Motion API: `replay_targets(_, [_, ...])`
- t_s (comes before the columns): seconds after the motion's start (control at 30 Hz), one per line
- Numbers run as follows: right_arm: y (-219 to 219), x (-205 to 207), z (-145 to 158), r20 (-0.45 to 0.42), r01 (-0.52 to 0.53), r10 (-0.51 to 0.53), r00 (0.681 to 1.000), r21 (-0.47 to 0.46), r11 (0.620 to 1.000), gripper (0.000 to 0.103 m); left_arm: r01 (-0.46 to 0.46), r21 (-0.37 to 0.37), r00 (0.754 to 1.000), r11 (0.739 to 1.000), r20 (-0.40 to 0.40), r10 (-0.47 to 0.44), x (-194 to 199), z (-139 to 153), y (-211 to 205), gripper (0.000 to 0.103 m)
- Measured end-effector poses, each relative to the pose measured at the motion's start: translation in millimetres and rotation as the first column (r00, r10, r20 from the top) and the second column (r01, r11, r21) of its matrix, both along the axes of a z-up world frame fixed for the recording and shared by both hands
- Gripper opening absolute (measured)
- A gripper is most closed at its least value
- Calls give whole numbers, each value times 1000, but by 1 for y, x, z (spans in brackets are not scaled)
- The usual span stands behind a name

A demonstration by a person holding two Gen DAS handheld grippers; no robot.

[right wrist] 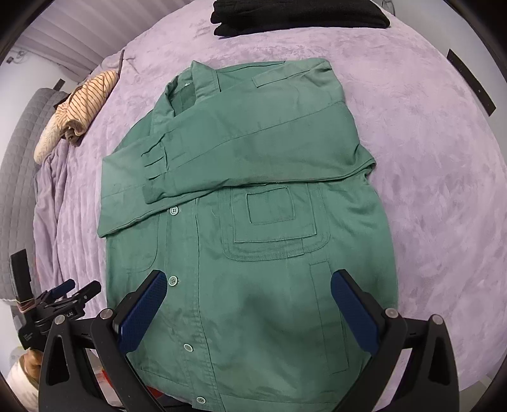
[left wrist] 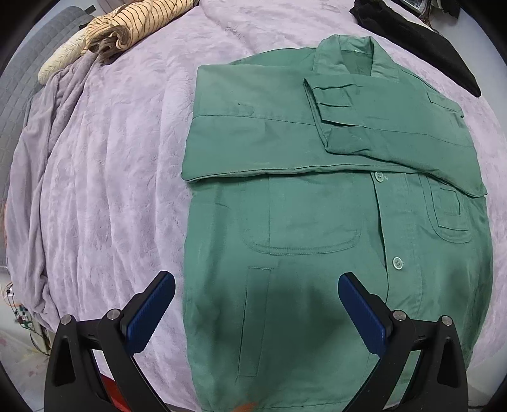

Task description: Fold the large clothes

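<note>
A green button-up jacket lies flat on the lilac blanket, collar at the far end, both sleeves folded across its chest. It also shows in the right wrist view. My left gripper is open and empty, hovering above the jacket's lower left part near the hem. My right gripper is open and empty above the jacket's lower right part. The left gripper shows in the right wrist view at the lower left edge, off the jacket's side.
The lilac blanket covers the bed. A rolled striped beige garment lies at the far left, also seen in the right wrist view. Folded black clothing sits at the far edge, also in the left wrist view. A grey quilted headboard stands left.
</note>
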State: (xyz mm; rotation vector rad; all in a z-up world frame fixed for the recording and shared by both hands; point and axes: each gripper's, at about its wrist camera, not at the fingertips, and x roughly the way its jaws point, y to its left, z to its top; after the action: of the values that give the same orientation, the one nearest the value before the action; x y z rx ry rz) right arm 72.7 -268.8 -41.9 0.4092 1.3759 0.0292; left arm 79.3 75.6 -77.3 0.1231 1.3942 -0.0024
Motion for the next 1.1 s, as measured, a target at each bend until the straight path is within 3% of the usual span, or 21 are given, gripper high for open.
replay_targets(0.23, [-16,-11,-19,-41,17,-15,999,52,999,103,13,-21,999,1000,-36,-14,-6,-5,-17,103])
replay_targets(0.6, [-45,-27,-43,-118,-43,62,991,155,987,103,-83,-24,996,996,-26,82,-49,2,-45,103])
replay_targets(0.9, [-54,-36,-38,-120,-32,61,991,231,972,103,-95,-17,995,995,-26,95,-78,12,-44,103])
replay_targets(1.1, [-38,-49,-40,-129,5,33,991,280,960,103,-84,-24,996,996,-14,84,-92,13,-19,103])
